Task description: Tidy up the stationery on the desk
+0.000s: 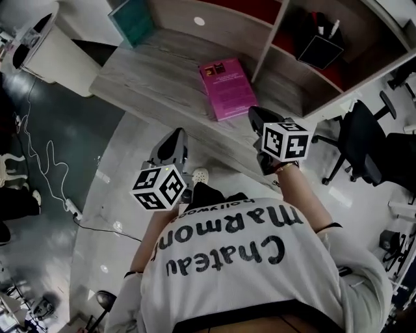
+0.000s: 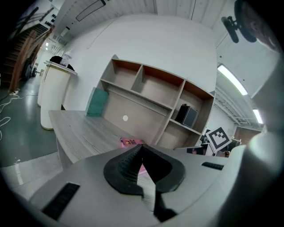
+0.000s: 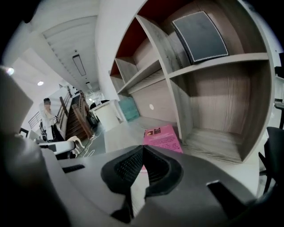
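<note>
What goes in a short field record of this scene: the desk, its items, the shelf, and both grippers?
desk: grey wood-grain desk
on desk: flat pink book; teal book leaning at the back
shelf compartment: black square pen holder with pens
left gripper: shut, empty
right gripper: shut, empty

Head view, 6 o'clock: white shirt (image 1: 260, 260) carries large black lettering "Chateau Marmont"; small "hollywood" sits at the 12 o'clock edge of that lettering; pink book (image 1: 227, 88) at 12 o'clock has cover print too small to read; left cube (image 1: 159, 187) at 8 o'clock and right cube (image 1: 286, 142) at 2 o'clock show black-and-white square codes.
</note>
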`<action>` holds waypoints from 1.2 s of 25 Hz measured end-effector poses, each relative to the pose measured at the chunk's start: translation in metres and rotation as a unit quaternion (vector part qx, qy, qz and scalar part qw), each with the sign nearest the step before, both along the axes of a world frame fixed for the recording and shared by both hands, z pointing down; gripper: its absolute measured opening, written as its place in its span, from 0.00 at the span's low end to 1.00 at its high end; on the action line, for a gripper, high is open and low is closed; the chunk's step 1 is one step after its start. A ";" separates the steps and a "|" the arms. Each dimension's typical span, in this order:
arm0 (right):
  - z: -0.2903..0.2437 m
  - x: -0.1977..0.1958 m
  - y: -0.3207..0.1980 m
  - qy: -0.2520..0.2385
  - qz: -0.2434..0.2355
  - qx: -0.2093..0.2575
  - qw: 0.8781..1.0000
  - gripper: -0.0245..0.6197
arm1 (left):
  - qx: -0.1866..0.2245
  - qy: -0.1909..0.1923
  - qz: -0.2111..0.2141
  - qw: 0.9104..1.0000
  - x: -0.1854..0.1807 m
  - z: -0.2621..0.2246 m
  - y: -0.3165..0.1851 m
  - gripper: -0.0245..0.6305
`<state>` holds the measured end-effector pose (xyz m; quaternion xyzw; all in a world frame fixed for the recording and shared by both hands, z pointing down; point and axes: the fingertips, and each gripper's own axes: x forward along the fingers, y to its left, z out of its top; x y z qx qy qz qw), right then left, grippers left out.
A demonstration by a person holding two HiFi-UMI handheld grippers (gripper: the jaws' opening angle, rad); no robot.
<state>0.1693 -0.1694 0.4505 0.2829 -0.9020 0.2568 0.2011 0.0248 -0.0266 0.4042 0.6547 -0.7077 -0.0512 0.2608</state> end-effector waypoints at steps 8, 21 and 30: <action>0.047 -0.008 -0.046 0.052 0.035 -0.028 0.998 0.06 | -0.040 0.014 0.012 0.999 -0.045 0.034 -0.020 0.06; 0.123 0.028 -0.100 0.042 0.013 -0.141 0.989 0.37 | -0.075 0.025 0.030 0.996 -0.049 0.072 -0.032 0.06; 0.141 0.015 -0.107 0.025 -0.012 -0.173 0.985 0.38 | -0.091 0.022 0.022 0.995 -0.054 0.078 -0.027 0.06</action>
